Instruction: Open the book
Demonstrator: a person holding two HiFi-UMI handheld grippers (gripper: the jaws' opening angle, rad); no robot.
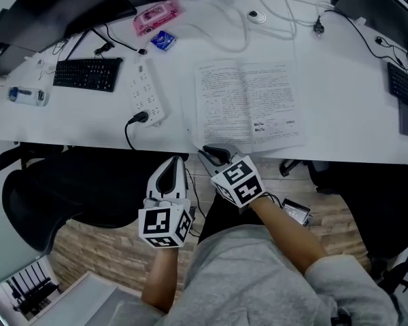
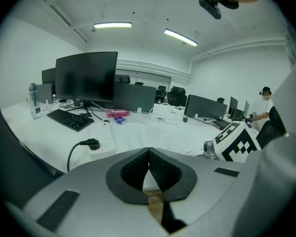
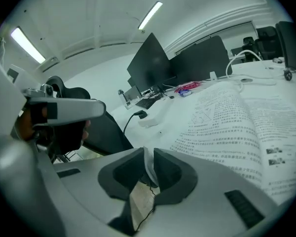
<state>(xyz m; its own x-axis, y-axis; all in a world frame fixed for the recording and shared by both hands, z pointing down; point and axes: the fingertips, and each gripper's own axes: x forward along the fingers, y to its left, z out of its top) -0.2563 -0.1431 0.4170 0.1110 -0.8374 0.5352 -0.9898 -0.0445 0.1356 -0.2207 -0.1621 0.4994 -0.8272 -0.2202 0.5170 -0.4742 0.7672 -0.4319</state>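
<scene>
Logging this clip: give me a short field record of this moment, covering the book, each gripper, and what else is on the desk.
book: book lies open and flat on the desk, printed pages up
left gripper: left gripper has its jaws together, empty, short of the desk's near edge
right gripper: right gripper has its jaws slightly apart, tip at the book's near-left corner; white sliver in the gap, page or desk edge unclear
other items: keyboard, power strip, pink pack, bottle
task status: book already open

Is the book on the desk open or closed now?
Open: the book lies flat on the desk, two printed pages showing.
</scene>
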